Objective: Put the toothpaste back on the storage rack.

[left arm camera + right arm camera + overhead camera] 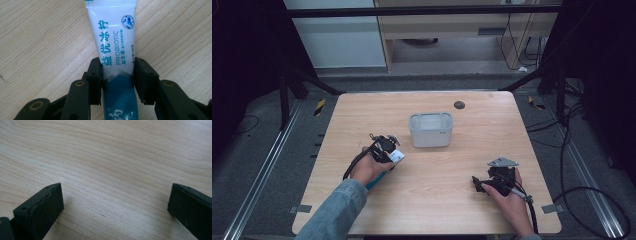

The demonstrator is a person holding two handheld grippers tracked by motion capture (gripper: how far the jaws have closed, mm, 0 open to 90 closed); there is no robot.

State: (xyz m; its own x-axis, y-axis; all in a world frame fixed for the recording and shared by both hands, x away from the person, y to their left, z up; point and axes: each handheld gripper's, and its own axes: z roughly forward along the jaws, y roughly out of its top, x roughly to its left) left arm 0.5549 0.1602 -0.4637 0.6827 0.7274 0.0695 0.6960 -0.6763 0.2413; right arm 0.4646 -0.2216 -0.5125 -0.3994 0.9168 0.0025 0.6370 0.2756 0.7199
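Both hands rest near the table's (437,200) near edge. At near right, the right gripper (115,202) hovers with jaws spread wide over bare wood. Left of centre, the left gripper (117,75) clamps a toothpaste tube (112,37) lying flat, just near-left of the white bin (431,130).

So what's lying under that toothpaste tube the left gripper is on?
Under the toothpaste tube is bare wooden table. The left gripper has it between its jaws. The strip of wood directly beneath the tube is covered.
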